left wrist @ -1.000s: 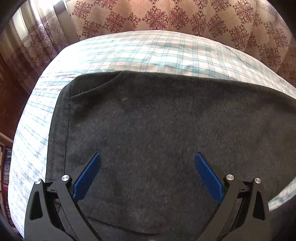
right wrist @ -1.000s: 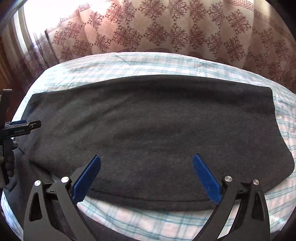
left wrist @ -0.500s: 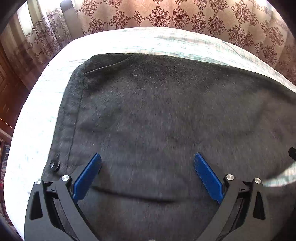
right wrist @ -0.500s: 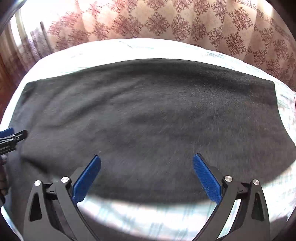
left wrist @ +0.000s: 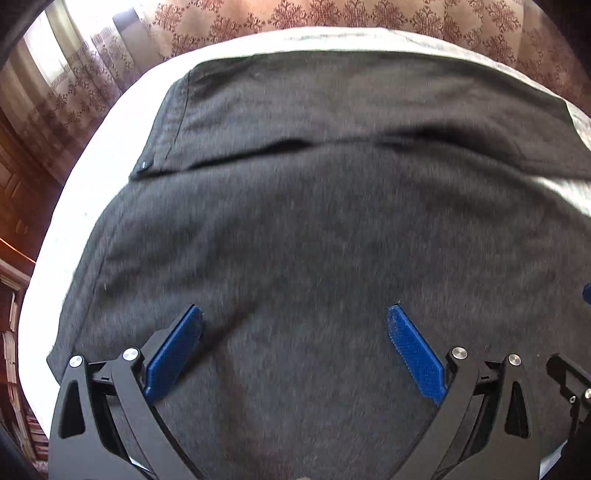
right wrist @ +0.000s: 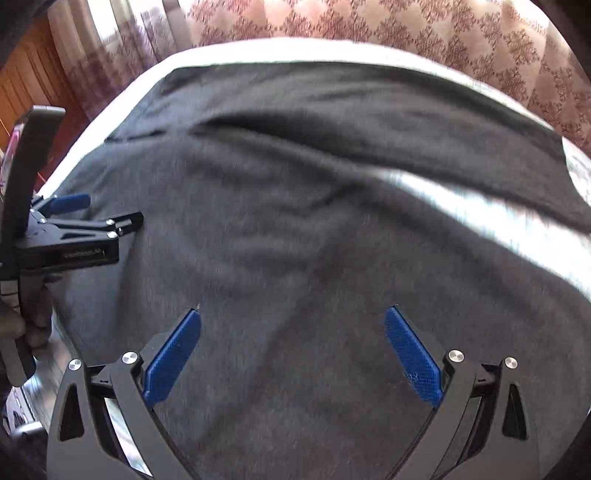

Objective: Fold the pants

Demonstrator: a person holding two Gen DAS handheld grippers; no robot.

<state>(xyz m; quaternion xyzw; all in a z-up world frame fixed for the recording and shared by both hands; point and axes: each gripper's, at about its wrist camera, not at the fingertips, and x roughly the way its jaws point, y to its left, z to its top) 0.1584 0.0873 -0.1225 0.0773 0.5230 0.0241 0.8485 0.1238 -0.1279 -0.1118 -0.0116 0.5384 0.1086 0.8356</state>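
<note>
Dark grey pants [left wrist: 314, 229] lie spread across a bed, with the waistband and a small button at the left in the left wrist view. They fill most of the right wrist view [right wrist: 314, 229] too, one layer lying over another with a strip of sheet between at the right. My left gripper [left wrist: 294, 317] is open and empty, low over the fabric. My right gripper [right wrist: 292, 319] is open and empty over the near part of the pants. The left gripper also shows from the side in the right wrist view [right wrist: 122, 221].
The bed has a pale checked sheet [left wrist: 85, 206]. A patterned curtain [left wrist: 369, 18] hangs behind the bed. Dark wooden furniture and a bookshelf [left wrist: 14, 332] stand at the left. The bed's left edge [right wrist: 66, 173] lies near the left gripper.
Both grippers have moved forward and lower over the pants, so the fabric now fills both views. Both stay open. A fold line now shows across the fabric.
</note>
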